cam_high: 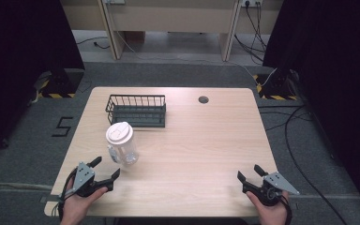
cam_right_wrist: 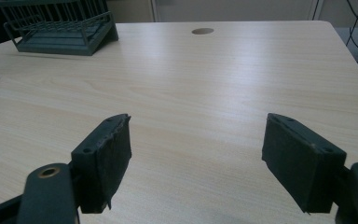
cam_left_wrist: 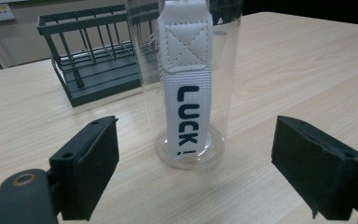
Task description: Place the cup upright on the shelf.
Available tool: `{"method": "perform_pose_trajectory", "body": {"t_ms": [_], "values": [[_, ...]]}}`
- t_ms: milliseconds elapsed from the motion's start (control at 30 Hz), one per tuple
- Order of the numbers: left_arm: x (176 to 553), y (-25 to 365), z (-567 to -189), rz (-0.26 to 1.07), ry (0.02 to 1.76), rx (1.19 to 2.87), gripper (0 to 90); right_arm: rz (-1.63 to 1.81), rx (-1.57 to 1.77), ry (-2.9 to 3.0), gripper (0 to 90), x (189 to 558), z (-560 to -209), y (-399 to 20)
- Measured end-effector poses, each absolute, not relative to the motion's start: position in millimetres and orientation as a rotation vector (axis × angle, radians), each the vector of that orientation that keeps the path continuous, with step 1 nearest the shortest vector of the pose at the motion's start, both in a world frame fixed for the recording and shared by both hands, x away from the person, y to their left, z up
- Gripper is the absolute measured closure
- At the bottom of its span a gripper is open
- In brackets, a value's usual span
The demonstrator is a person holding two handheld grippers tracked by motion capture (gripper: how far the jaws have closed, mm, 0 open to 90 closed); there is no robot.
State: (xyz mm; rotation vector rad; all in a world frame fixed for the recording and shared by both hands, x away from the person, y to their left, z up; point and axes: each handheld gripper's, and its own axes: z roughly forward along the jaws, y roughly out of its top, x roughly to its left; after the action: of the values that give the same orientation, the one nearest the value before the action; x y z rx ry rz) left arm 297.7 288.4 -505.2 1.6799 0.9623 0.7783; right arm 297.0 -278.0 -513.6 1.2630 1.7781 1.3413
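A clear plastic bottle [cam_high: 123, 144] with a white lid stands upright on the wooden table [cam_high: 201, 140], left of centre. In the left gripper view the bottle [cam_left_wrist: 189, 84] carries a white strap [cam_left_wrist: 185, 93] printed "LUCK!". My left gripper [cam_high: 105, 169] sits just in front of the bottle, open, with the bottle a short way beyond its jaws. Near the table's front right edge my right gripper [cam_high: 251, 172] is open with nothing between its pads [cam_right_wrist: 109, 161].
A dark wire rack [cam_high: 137, 110] stands behind the bottle at the back left; it also appears as the rack [cam_left_wrist: 91, 51] and the rack [cam_right_wrist: 58, 25] in the gripper views. A round cable hole [cam_high: 203, 99] lies at the back. Cables run on the floor to the right.
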Motion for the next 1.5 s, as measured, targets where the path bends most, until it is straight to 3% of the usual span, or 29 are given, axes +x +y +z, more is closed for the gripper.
{"method": "perform_pose_trajectory", "body": {"t_ms": [1500], "values": [[328.0, 272.5, -501.5, 0.755, 0.926, 1.712, 14.4, 1.32, 1.269, 1.799, 24.7, 299.1, -513.4, -277.2]]}}
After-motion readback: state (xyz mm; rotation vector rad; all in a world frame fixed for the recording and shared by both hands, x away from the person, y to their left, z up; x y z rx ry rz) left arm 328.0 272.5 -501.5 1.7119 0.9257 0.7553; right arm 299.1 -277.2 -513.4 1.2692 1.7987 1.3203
